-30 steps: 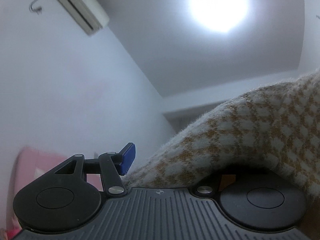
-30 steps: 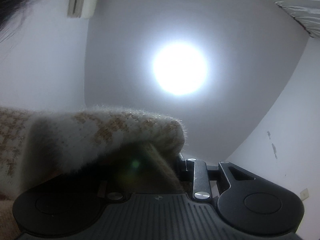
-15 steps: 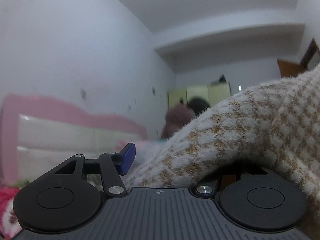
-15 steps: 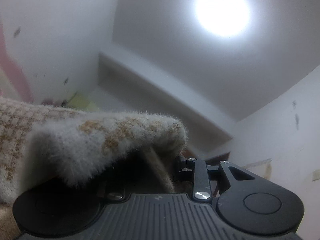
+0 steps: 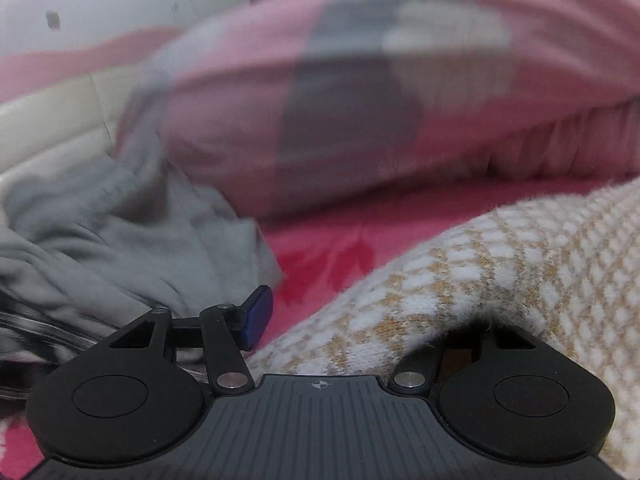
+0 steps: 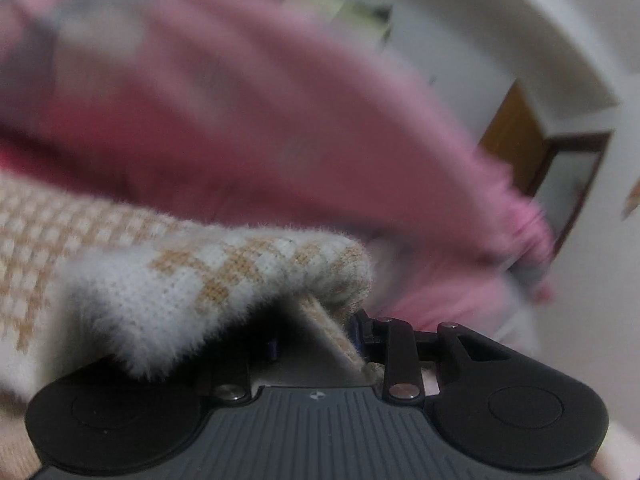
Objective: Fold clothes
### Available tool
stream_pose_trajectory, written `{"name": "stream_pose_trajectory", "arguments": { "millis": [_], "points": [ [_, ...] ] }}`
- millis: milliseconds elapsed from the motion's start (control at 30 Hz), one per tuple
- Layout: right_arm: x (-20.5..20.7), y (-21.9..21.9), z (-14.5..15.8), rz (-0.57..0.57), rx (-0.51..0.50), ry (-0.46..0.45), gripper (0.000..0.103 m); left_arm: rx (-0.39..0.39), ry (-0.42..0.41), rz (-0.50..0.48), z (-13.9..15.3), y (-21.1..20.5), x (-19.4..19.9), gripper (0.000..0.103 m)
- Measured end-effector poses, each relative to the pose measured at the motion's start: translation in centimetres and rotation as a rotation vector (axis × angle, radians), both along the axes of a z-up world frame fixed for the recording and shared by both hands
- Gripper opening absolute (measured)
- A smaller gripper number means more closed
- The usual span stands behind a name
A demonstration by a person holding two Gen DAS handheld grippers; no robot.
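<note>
A fluffy cream and tan checked sweater (image 5: 500,280) fills the lower right of the left wrist view. It drapes over the right finger of my left gripper (image 5: 360,320) and hides it. The blue left pad (image 5: 256,316) shows at the sweater's edge, and the gripper is shut on a thick bunch of the knit. In the right wrist view the same sweater (image 6: 200,272) folds over from the left. My right gripper (image 6: 316,336) is shut on a fold of it, with the blue pads partly hidden by the fabric.
A pink bed sheet (image 5: 340,240) lies below and ahead. A blurred pink and grey quilt (image 5: 360,100) bulks behind it, and is also seen as the pink quilt (image 6: 240,120). A crumpled grey garment (image 5: 120,240) lies at left by the headboard (image 5: 48,120). A wooden door (image 6: 516,136) stands far right.
Both grippers have swung down from facing the ceiling and lamp to facing the bed, carrying the sweater with them. Both grips look unchanged.
</note>
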State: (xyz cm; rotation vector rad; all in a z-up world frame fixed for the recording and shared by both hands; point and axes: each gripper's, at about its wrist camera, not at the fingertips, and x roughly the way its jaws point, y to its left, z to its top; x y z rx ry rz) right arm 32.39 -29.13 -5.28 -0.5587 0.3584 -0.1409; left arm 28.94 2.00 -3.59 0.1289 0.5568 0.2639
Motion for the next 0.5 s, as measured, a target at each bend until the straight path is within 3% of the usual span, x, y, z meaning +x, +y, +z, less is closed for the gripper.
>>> {"name": "stream_pose_trajectory", "arguments": {
  "millis": [67, 133, 200, 367, 500],
  "points": [
    [0.7, -0.3, -3.0, -0.013, -0.036, 0.083, 0.039, -0.03, 0.109, -0.015, -2.3, -0.7, 1.3, 0.059],
    [0.5, -0.5, -5.3, -0.022, -0.082, 0.154, 0.046, -0.079, 0.157, -0.022, -2.8, 0.0, 1.6, 0.062],
    [-1.7, -0.3, -4.8, -0.009, -0.145, 0.157, 0.054, -0.116, 0.184, -0.052, -2.1, 0.4, 1.0, 0.068],
    [-5.4, -0.5, -1.6, 0.063, -0.209, 0.205, 0.068, -0.212, 0.225, -0.154, 0.3, 1.2, -1.4, 0.073],
    [-9.8, -0.2, 3.0, 0.134, -0.12, 0.255, 0.068, -0.317, 0.229, -0.245, 2.2, 1.1, -4.3, 0.074]
  ]
}}
